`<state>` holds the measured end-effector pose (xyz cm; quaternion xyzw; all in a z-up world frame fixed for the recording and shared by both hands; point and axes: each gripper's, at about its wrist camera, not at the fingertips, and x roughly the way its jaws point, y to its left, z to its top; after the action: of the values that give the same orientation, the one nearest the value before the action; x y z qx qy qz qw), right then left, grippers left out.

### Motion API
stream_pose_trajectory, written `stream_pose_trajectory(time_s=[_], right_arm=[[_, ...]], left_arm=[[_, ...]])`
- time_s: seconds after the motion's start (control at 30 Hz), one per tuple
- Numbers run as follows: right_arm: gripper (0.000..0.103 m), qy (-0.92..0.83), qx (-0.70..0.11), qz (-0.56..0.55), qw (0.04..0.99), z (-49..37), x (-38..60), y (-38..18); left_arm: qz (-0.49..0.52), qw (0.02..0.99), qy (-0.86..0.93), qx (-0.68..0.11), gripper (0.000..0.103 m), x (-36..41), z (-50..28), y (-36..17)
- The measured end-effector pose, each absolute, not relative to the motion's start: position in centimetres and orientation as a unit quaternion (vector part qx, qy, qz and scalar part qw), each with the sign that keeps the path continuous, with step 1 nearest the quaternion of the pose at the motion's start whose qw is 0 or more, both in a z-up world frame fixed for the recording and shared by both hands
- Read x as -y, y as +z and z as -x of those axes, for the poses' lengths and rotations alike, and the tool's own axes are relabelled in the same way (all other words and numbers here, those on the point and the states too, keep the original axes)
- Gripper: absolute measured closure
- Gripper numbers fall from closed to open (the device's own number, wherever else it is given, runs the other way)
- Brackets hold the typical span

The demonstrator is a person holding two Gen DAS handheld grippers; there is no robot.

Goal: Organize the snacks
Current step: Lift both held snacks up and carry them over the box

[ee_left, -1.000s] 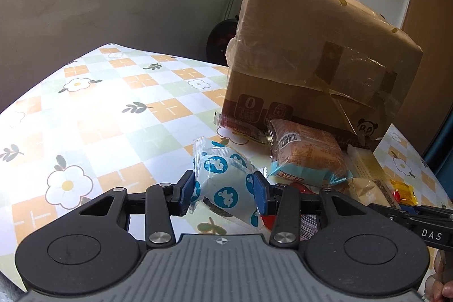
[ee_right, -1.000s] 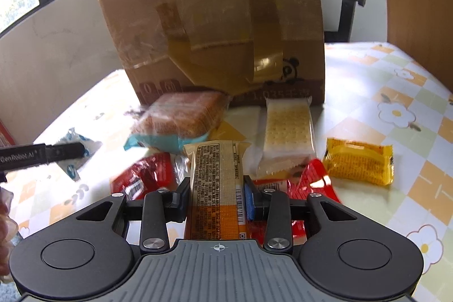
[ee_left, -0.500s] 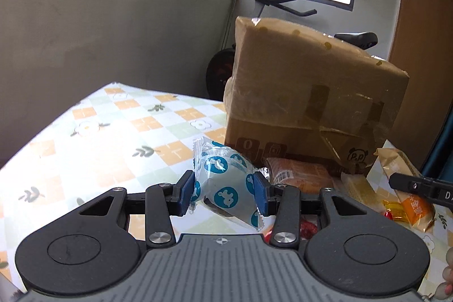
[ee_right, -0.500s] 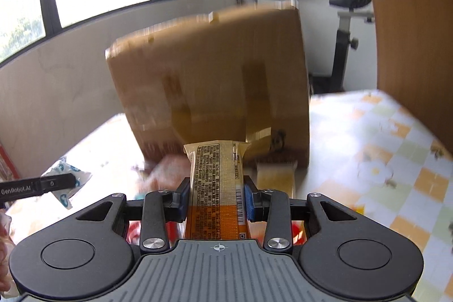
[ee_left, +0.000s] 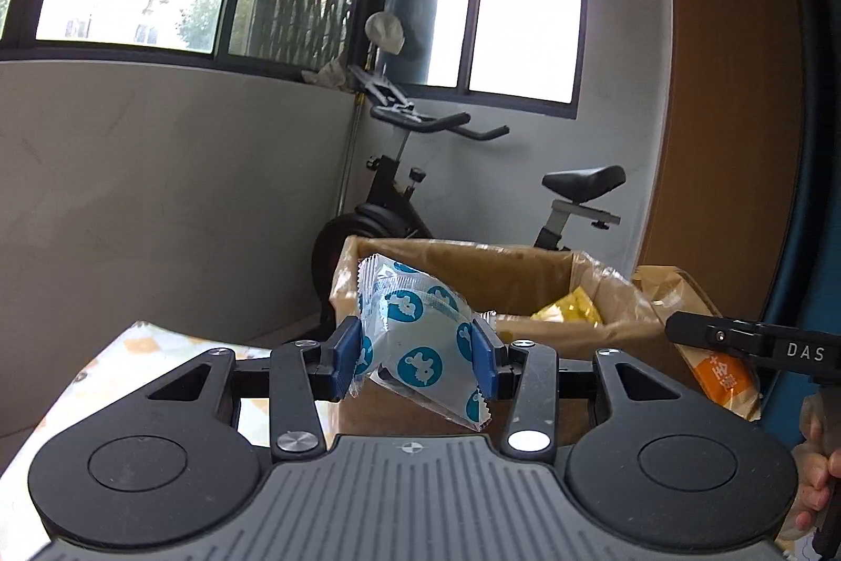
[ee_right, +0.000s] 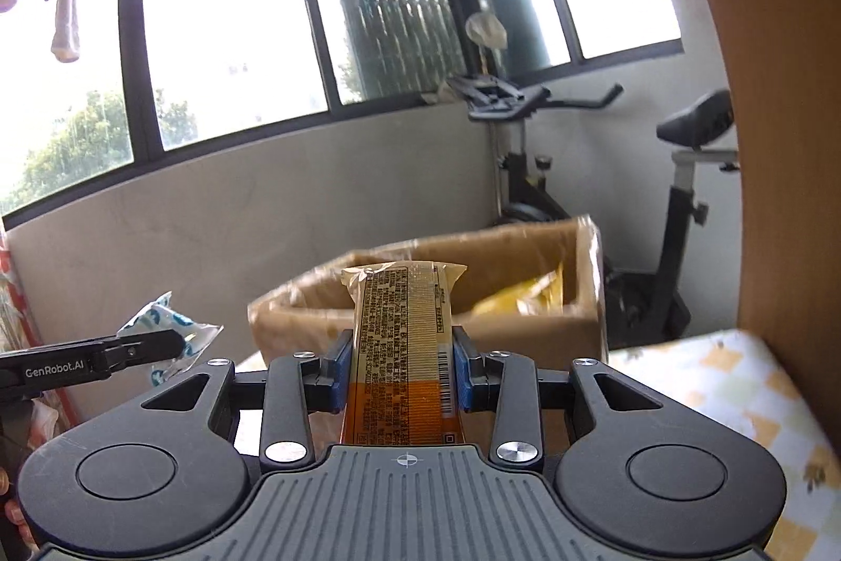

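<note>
Crinkly blue-dotted packet (ee_left: 415,340), glossy orange wrapper (ee_right: 404,350), open cardboard box (ee_left: 504,277)

My two wrist cameras look forward along the fingers, nearly level, both close to the open brown cardboard box (ee_left: 531,282) (ee_right: 525,298) they share.

Both tongs have been raised from counter level to just above the rim of the cardboard box (ee_left: 525,293), each with its packet lifted along. The white-and-blue packet (ee_left: 420,335) in the left tongs (ee_left: 415,358) and the orange bar packet (ee_right: 402,350) in the right tongs (ee_right: 402,371) are now seen before the box's open top, where its taped front was faced earlier
</note>
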<state>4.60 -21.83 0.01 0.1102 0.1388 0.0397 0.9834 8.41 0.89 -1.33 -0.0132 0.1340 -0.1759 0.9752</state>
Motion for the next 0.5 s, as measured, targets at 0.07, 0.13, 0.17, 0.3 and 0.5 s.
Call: stream_pose_trajectory(time_s=[0.07,0.13,0.17,0.3,0.5], right_arm=[[0.069,0.039,-0.133,-0.106,0.985,-6.1,22.4,1.2],[0.069,0.039,-0.133,-0.104,0.985,-8.2,23.0,2.0],[0.07,0.038,-0.137,-0.105,0.984,-9.4,23.3,2.3],[0.07,0.036,-0.16,-0.123,0.979,-14.7,24.3,2.3],[0.07,0.02,-0.185,-0.133,0.974,-21.7,24.0,1.1]], left_arm=[[0.01,0.974,-0.186,-0.126,0.056,0.4,-9.4,-0.2],[0.007,0.972,-0.197,-0.127,0.056,1.5,-10.9,0.6],[0.005,0.971,-0.199,-0.129,0.056,2.0,-11.8,0.7],[-0.008,0.968,-0.203,-0.147,0.056,4.0,-15.7,0.9],[-0.037,0.965,-0.188,-0.177,0.056,5.1,-20.8,0.4]])
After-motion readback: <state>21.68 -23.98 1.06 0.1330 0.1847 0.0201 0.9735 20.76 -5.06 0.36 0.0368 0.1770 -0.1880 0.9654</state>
